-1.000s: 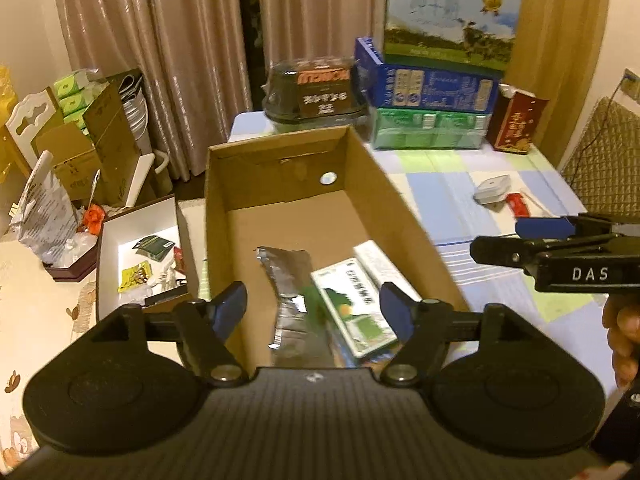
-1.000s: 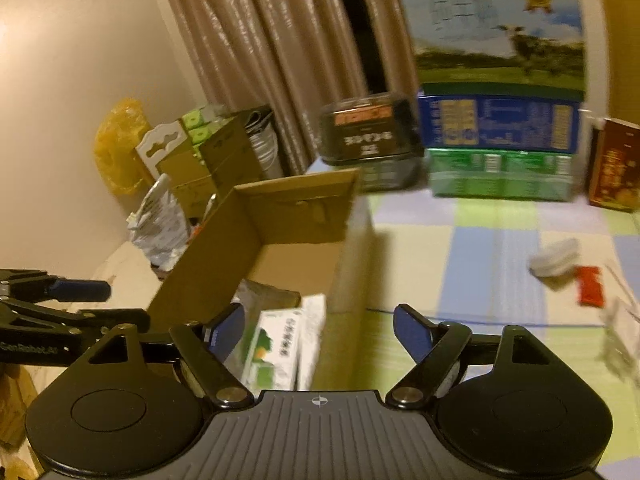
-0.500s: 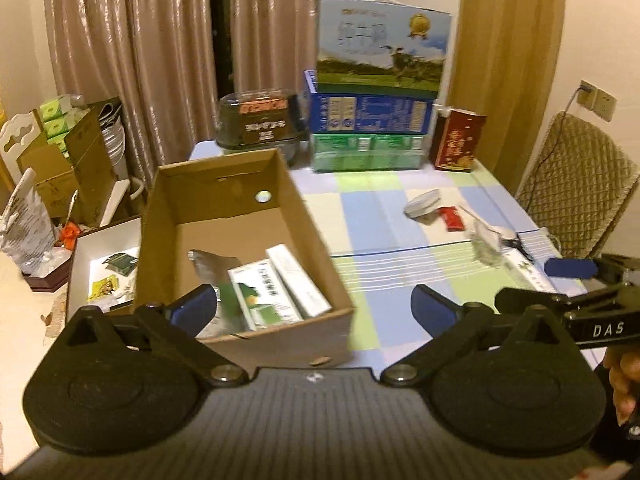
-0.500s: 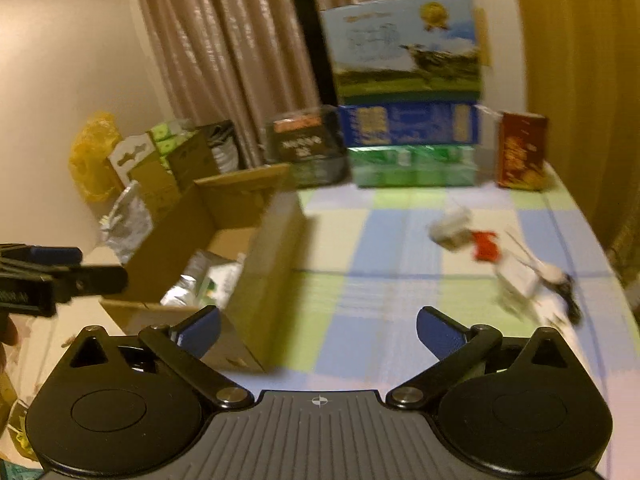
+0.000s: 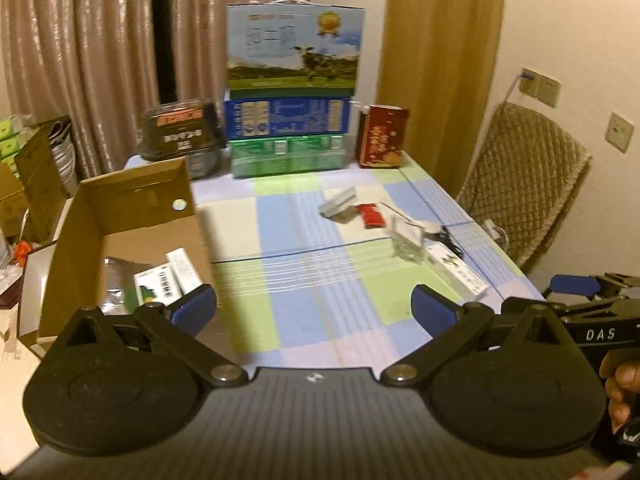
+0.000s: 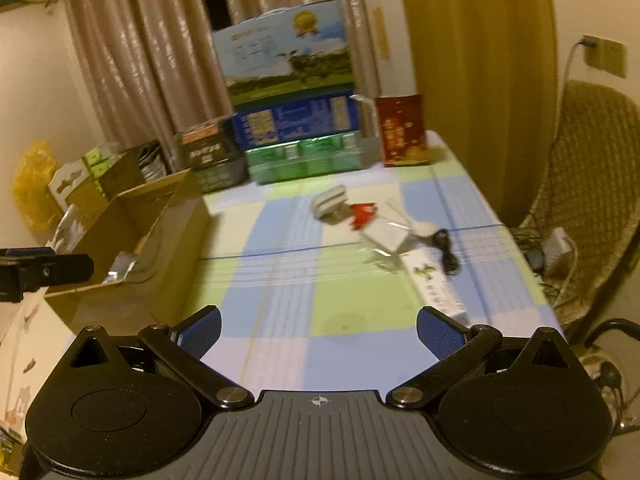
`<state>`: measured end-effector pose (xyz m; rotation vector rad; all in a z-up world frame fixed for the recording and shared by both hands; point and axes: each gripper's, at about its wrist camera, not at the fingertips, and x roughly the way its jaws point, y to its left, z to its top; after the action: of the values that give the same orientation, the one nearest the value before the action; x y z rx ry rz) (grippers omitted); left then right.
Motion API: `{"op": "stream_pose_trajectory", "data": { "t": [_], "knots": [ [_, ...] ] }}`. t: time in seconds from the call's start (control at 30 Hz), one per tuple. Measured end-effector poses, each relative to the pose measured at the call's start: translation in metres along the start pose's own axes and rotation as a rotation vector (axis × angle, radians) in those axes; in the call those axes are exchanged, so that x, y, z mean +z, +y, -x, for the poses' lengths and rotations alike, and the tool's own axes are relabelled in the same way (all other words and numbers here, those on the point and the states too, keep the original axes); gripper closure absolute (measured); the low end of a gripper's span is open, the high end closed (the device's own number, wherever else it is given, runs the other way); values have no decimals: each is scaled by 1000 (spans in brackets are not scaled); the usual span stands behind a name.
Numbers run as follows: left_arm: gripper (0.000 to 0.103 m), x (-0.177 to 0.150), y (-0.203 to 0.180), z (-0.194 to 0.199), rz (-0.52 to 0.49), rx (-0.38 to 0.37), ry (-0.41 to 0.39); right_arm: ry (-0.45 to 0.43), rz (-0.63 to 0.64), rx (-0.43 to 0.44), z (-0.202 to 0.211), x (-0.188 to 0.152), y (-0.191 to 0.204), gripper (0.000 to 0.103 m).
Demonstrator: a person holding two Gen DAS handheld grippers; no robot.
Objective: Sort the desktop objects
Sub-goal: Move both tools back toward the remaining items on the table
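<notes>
We are reading just one clear marking: the white letters "DAS" on the black body of the right gripper (image 5: 576,285), showing at the right edge of the left wrist view. We are seeing print on the stacked cartons at the far end of the table, on the cow-picture carton (image 5: 295,46), the blue carton (image 5: 286,117), the green carton (image 5: 288,156), the red box (image 5: 381,137) and the dark tub (image 5: 182,135), but it is too blurred to read. The same is holding for the green-and-white box (image 5: 158,289) inside the cardboard box (image 5: 132,204).
</notes>
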<state>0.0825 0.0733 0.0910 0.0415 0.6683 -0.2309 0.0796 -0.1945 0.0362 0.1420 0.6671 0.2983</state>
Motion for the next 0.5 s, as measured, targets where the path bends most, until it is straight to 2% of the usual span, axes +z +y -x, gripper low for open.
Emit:
{"op": "stream_pose_trajectory", "data": {
  "t": [0.23,0.5],
  "knots": [
    [1,-1,-25,5,-13,-12,5,-18,-30,-10,16,-2,-19,2],
    [1,0,-33,-4,-30,-40,24,-19,-23,-36,17,-2,-26,2]
  ]
}}
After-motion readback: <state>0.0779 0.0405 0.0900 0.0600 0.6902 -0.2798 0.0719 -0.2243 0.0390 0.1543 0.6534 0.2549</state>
